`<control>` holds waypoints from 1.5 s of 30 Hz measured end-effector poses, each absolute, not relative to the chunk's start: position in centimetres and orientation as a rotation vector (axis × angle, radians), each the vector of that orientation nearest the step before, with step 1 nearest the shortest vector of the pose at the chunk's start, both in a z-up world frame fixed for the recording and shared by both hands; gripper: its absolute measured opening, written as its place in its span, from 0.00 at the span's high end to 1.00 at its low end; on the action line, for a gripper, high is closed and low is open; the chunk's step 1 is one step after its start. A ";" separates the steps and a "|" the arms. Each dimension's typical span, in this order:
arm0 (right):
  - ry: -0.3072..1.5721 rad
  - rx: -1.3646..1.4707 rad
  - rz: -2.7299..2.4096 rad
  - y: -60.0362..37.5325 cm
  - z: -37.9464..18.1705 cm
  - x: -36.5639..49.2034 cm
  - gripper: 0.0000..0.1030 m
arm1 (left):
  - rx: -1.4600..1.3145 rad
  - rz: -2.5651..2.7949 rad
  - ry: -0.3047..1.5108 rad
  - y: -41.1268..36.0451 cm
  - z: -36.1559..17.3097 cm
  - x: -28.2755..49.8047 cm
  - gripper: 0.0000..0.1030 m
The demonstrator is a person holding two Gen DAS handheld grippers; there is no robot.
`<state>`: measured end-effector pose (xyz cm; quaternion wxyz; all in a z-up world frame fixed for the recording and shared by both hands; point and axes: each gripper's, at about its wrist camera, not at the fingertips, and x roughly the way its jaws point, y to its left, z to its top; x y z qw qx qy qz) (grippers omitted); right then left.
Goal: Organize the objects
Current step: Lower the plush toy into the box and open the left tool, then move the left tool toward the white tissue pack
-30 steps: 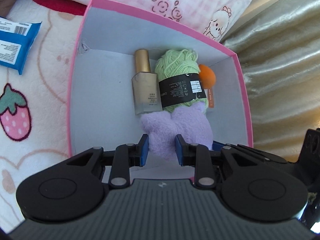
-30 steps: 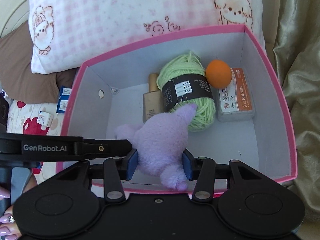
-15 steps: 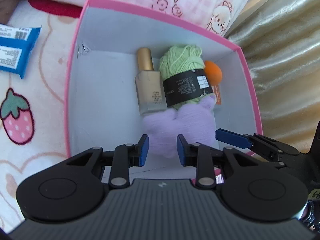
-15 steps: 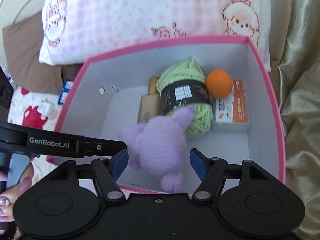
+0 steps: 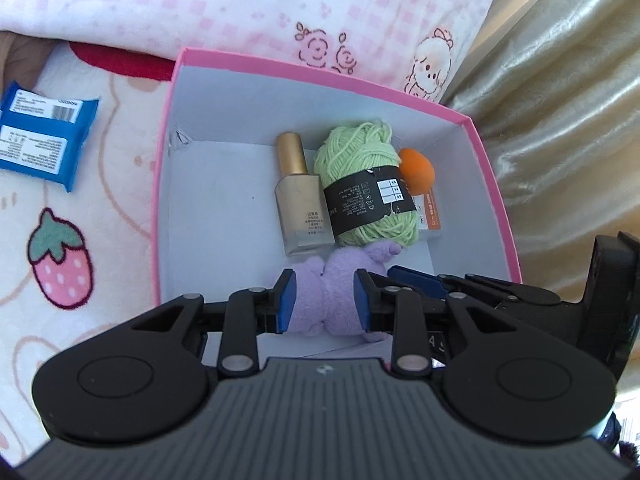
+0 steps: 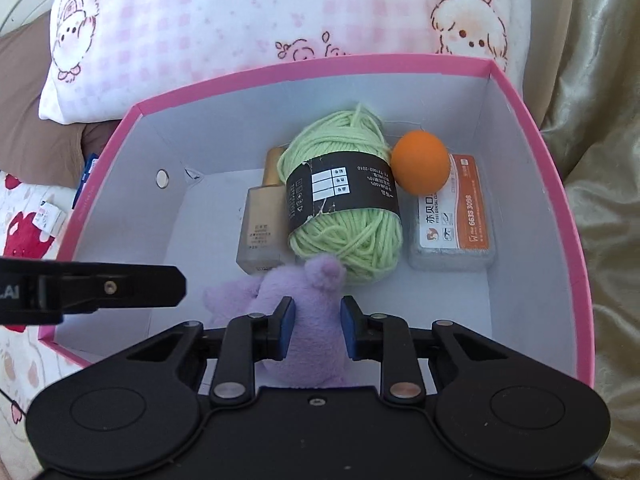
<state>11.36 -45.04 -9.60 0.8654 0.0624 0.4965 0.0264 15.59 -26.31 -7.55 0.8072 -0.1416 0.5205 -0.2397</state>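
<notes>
1. The right gripper [image 6: 316,328] is nearest. Its fingers [image 6: 285,330] have just been closing and now pinch the purple plush toy [image 6: 316,300] between the pads.
2. The left gripper [image 5: 324,300] hovers over the box's near edge with its fingers narrow. The right view shows one of its fingers [image 6: 120,286] just beside the toy and apart from it, so we read it as holding nothing.
3. The toy sits low inside the pink box [image 6: 312,64], at the near side. One end is touching the green yarn [image 6: 344,216].
4. Already packed along the far half of the box are:
   - a foundation bottle [image 6: 260,224], lying flat against the yarn
   - an orange ball [image 6: 419,162], resting on a grey-orange packet [image 6: 452,232]
5. The left half of the box floor is bare, so there is room left.
6. Outside the box, the blue packets [image 5: 40,136] lie on the strawberry blanket [image 5: 60,256], well apart from the box. The pillow [image 6: 240,20] is behind.
7. Our judgement is that the task is mostly done. Four items are in and the toy is being nudged or settled. What's left is to let go of the toy, and likely to bring the blue packets in.
</notes>
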 end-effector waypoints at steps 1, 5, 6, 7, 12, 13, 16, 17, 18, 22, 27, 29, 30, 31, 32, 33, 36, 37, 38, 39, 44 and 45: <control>1.044 0.121 0.051 -44.8 -9.7 11.4 0.71 | -0.287 -0.501 1.101 -26.3 -7.3 15.4 0.72; 1.059 0.097 0.048 -43.6 -10.7 12.4 0.70 | -0.256 -0.461 1.075 -25.7 -6.4 15.1 0.72; 1.060 0.123 0.049 -43.6 -10.8 12.6 0.70 | -0.263 -0.458 1.070 -25.4 -6.1 15.1 0.72; 1.064 0.156 0.050 -43.7 -10.8 12.6 0.70 | -0.261 -0.454 1.067 -25.1 -5.8 15.0 0.72; 0.981 0.234 0.094 -43.0 -7.9 9.7 0.65 | -0.243 -0.456 1.065 -23.4 -3.9 13.9 0.60; 0.951 0.207 0.102 -42.5 -6.9 8.8 0.63 | -0.237 -0.457 1.066 -23.0 -3.4 13.5 0.58; 0.886 0.120 0.131 -40.1 -3.9 6.2 0.58 | -0.210 -0.461 1.065 -22.0 -2.1 12.4 0.52; 0.870 0.097 0.143 -39.5 -2.9 5.3 0.55 | -0.202 -0.464 1.065 -21.6 -1.7 12.0 0.47; 0.855 0.078 0.157 -38.9 -2.0 4.5 0.51 | -0.196 -0.471 1.068 -21.1 -1.3 11.6 0.42; 0.811 0.034 0.227 -36.4 1.1 1.9 0.42 | -0.173 -0.493 1.059 -18.4 0.7 10.1 0.34; 0.750 -0.050 0.312 -32.5 4.1 0.7 0.28 | -0.193 -0.460 1.004 -13.2 3.0 8.9 0.20; 0.728 -0.063 0.354 -31.3 5.0 0.4 0.25 | -0.194 -0.442 0.987 -11.1 3.7 8.7 0.19; 0.727 -0.063 0.372 -30.7 5.3 0.4 0.24 | -0.191 -0.429 0.976 -10.0 4.0 8.6 0.18; 0.729 -0.064 0.390 -30.1 5.5 0.4 0.24 | -0.190 -0.412 0.965 -9.1 4.3 8.5 0.18; 0.730 -0.065 0.407 -29.6 5.6 0.6 0.23 | -0.190 -0.393 0.951 -8.1 4.6 8.5 0.16; 0.733 -0.066 0.422 -29.2 5.6 0.8 0.22 | -0.191 -0.372 0.937 -7.1 4.8 8.4 0.14; 0.753 -0.072 0.464 -27.7 5.6 1.8 0.20 | -0.195 -0.321 0.902 -4.6 5.1 8.4 0.06; 0.764 -0.073 0.483 -27.3 5.6 2.3 0.20 | -0.200 -0.308 0.893 -3.9 5.1 8.6 0.05; 0.780 -0.076 0.514 -26.9 5.5 2.8 0.20 | -0.200 -0.301 0.887 -3.2 5.0 8.8 0.05; 0.799 -0.083 0.547 -26.3 5.5 3.4 0.20 | -0.198 -0.295 0.882 -2.7 4.8 9.0 0.05; 0.857 -0.131 0.626 -23.8 5.0 6.6 0.20 | -0.195 -0.278 0.875 -0.7 3.3 10.2 0.05; 0.854 -0.148 0.631 -23.3 4.9 7.1 0.20 | -0.202 -0.271 0.877 -0.4 2.9 10.6 0.05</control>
